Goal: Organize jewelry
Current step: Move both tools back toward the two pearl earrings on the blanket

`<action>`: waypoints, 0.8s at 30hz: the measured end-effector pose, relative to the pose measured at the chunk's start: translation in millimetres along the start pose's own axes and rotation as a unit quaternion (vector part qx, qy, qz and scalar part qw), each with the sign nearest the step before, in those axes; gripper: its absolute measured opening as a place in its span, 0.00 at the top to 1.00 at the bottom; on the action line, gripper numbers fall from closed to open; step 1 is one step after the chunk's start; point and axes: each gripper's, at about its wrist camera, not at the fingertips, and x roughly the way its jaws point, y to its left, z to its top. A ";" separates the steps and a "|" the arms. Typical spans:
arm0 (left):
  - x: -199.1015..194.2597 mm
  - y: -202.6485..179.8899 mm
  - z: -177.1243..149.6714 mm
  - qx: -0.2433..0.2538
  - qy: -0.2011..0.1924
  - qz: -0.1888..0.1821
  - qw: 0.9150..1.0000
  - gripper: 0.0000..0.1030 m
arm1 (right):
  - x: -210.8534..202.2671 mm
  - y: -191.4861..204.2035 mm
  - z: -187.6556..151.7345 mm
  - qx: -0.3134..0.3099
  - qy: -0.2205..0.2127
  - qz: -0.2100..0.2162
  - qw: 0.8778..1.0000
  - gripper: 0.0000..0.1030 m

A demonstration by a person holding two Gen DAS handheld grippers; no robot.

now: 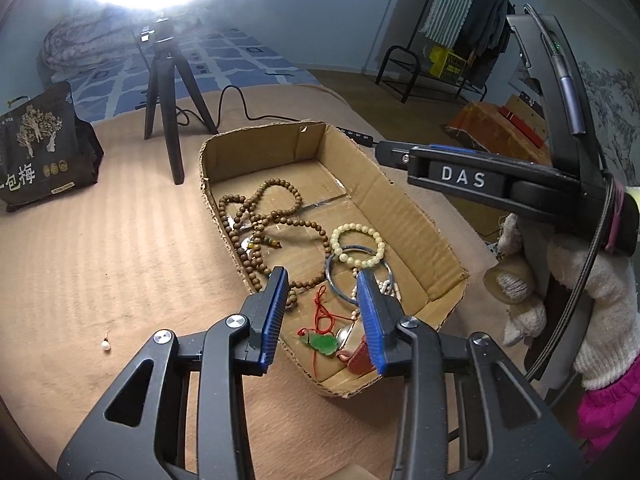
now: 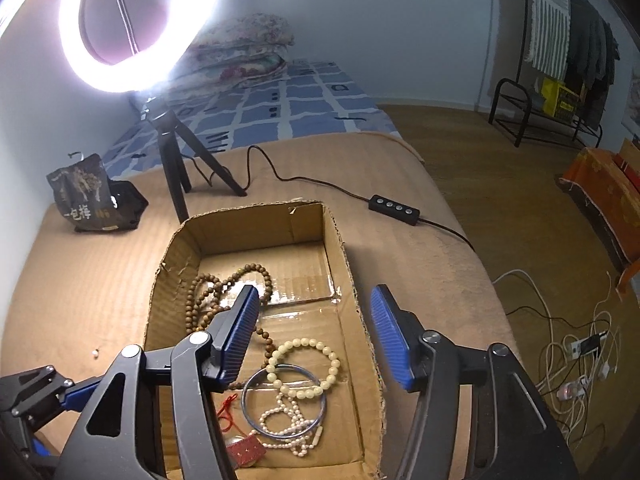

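An open cardboard box (image 1: pixel 408 204) (image 2: pixel 340 240) lies on the tan bed cover. Inside it are a long string of brown wooden beads (image 1: pixel 256 216) (image 2: pixel 208 292), a cream bead bracelet (image 1: pixel 358 244) (image 2: pixel 308 368), a blue bangle (image 1: pixel 332 280) (image 2: pixel 256 384), a pearl strand (image 2: pixel 288 428), a green pendant on red cord (image 1: pixel 324 342) and a red piece (image 2: pixel 246 448). My left gripper (image 1: pixel 322 276) hovers open over the box's near end, nothing between its pads. My right gripper (image 2: pixel 314 292) stands open above the box's right side, also empty. A lone pearl (image 1: pixel 106 345) (image 2: pixel 95 353) lies on the cover, left of the box.
A ring light on a black tripod (image 1: pixel 164 92) (image 2: pixel 176 160) stands behind the box, with its cable and switch (image 2: pixel 394 204) running right. A dark snack bag (image 1: pixel 40 148) (image 2: pixel 92 196) sits at the far left. A gloved hand (image 1: pixel 600 300) holds the right tool. Loose cables (image 2: pixel 572 360) lie on the floor.
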 end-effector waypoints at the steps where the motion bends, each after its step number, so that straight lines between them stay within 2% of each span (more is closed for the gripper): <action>1: -1.0 0.3 -0.2 0.000 0.000 0.001 1.000 0.65 | -1.3 -0.1 0.3 0.001 -0.001 0.001 1.000 0.44; 6: -8.7 7.3 -2.2 0.000 -0.003 0.008 1.000 0.65 | -9.3 -0.8 -1.6 0.009 -0.006 0.003 1.000 0.44; 10: -15.2 18.9 -4.8 -0.004 -0.003 0.018 1.000 0.65 | -18.7 -1.8 -5.9 0.020 -0.011 0.012 1.000 0.38; 14: -26.6 34.8 -7.9 -0.010 -0.008 0.034 0.999 0.65 | -28.9 0.4 -9.7 0.023 -0.016 0.019 0.999 0.38; 18: -41.3 54.7 -10.3 -0.019 -0.018 0.051 0.998 0.65 | -42.4 5.8 -13.0 0.033 -0.027 0.034 0.999 0.26; 24: -58.3 87.5 -17.3 -0.028 -0.027 0.072 0.997 0.65 | -60.5 30.8 -20.6 0.018 -0.037 0.057 0.998 0.24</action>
